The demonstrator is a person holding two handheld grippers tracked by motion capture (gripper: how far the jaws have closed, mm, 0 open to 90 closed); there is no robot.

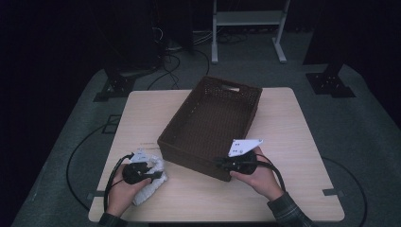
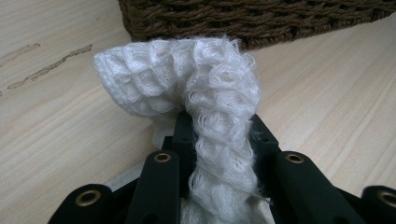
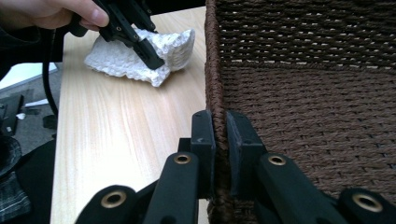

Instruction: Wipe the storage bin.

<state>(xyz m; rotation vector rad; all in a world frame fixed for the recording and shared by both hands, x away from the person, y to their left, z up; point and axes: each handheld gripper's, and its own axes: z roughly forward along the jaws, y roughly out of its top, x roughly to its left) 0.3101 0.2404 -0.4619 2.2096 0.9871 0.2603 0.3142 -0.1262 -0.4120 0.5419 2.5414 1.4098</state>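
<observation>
The wooden table [image 1: 293, 142] carries a dark brown woven basket [image 1: 213, 123], its long axis running diagonally from the near left toward the far right; its far end has a handle slot, and the near wall is partly hidden behind the right gripper [image 3: 220, 135], whose jaws are clamped on that rim. Just left of the basket lies a white knitted cloth [image 2: 187, 79], bumpy and fluffy, bunched into a roll bent at its far end. The left gripper [image 2: 219, 140] pinches this cloth; its lower part is cut off.
</observation>
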